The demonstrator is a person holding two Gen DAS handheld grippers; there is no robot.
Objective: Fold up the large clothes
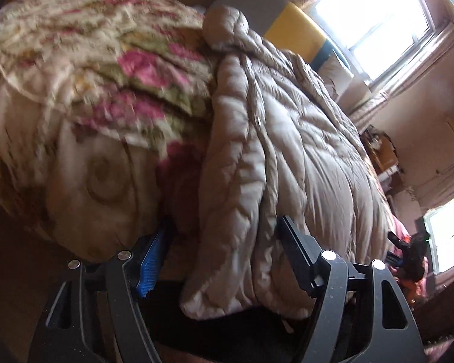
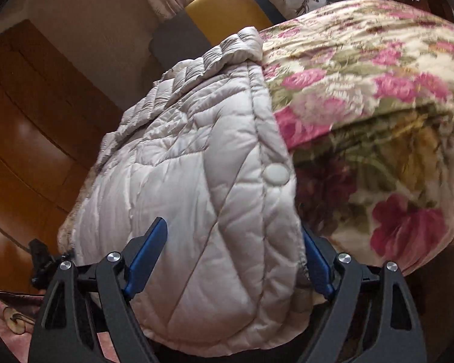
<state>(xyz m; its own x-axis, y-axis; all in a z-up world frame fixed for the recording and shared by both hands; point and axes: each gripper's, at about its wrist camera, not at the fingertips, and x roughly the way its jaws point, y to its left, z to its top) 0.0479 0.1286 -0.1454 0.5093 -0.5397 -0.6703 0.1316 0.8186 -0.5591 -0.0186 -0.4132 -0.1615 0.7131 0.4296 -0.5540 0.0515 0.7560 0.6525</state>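
Your left gripper [image 1: 224, 242] and right gripper [image 2: 233, 248] each straddle the jacket's [image 2: 196, 166] hem, jaws wide, beside the floral blanket [image 2: 363, 90].

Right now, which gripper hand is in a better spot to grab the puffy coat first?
Probably the right gripper. The puffy coat fills the gap between its open jaws, hem centred. The left gripper also straddles the hem, but nearer the coat's edge by the flowery blanket.
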